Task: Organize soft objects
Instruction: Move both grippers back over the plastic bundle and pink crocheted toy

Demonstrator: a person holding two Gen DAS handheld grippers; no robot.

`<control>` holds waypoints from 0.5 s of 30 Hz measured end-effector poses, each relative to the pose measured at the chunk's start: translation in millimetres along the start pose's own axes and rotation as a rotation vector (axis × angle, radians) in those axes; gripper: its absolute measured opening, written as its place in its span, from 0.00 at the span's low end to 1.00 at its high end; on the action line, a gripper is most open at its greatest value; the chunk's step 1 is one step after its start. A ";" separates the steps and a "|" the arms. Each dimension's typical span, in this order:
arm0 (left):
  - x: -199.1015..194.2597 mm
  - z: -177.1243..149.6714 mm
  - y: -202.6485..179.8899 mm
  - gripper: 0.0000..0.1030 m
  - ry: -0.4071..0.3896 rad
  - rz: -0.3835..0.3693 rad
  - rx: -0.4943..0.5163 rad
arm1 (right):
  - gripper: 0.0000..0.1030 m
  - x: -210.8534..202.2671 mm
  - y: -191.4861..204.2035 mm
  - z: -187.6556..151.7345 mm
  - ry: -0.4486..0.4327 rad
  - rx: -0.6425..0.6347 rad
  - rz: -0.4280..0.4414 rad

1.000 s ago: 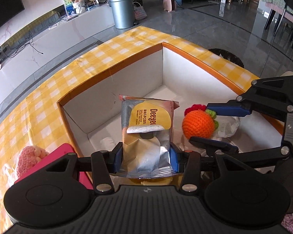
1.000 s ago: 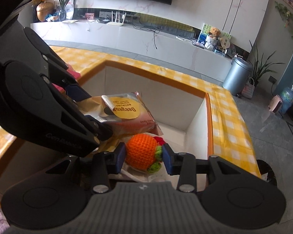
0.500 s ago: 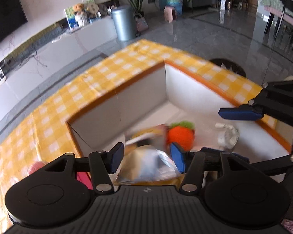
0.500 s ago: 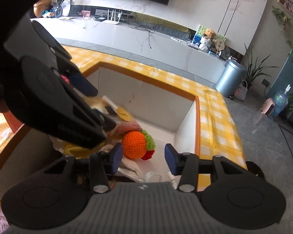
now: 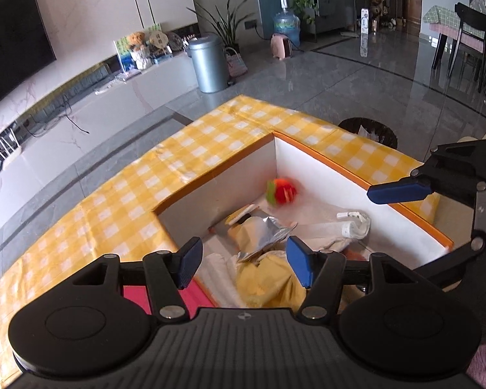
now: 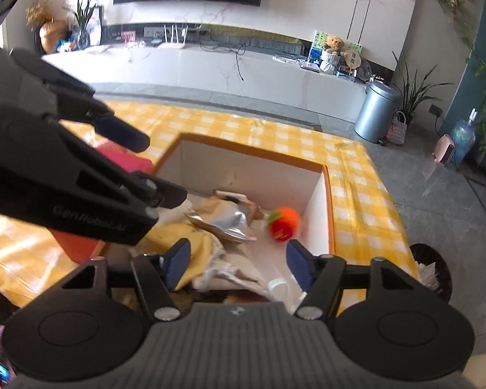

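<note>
With both left tongs (image 5: 241, 264) and right tongs (image 6: 235, 264) opening and empty, lift clear of the box (image 5: 311, 155) so the snack pouch (image 5: 269, 231) and knitted orange ball (image 5: 282, 191) stay put inside.

A yellow checked tablecloth (image 5: 191, 162) covers the table, bearing a white-walled box (image 5: 311, 168)

Crinkled shiny foil on the snack bag (image 5: 269, 231); knitted yarn ball (image 6: 283, 222); matt white box walls (image 5: 217, 191); glossy checked tablecloth (image 5: 129, 194).
</note>
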State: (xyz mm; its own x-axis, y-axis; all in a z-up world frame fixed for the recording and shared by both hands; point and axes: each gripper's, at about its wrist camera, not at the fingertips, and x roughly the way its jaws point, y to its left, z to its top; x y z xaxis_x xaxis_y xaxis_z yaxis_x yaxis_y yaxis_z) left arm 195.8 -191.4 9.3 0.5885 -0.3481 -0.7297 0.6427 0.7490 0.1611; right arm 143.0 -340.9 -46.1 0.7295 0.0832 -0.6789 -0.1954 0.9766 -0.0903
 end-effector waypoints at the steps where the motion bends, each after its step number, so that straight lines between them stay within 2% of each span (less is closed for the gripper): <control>1: -6.1 -3.2 1.7 0.68 -0.010 0.005 -0.001 | 0.64 -4.6 2.9 -0.3 -0.008 0.009 0.005; 9: -59.3 -39.1 24.6 0.68 -0.104 0.062 -0.032 | 0.64 -33.6 35.1 -7.6 -0.103 0.080 0.032; 15: -87.9 -76.2 49.3 0.68 -0.132 0.123 -0.074 | 0.64 -35.7 71.4 -10.9 -0.116 0.133 0.065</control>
State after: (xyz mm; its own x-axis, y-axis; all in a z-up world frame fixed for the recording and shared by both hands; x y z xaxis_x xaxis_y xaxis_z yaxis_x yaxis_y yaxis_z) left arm 138.4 -81.0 30.8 0.7230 -0.3184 -0.6131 0.5266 0.8284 0.1908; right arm 95.9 -276.4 -36.2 0.7905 0.1622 -0.5906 -0.1622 0.9853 0.0535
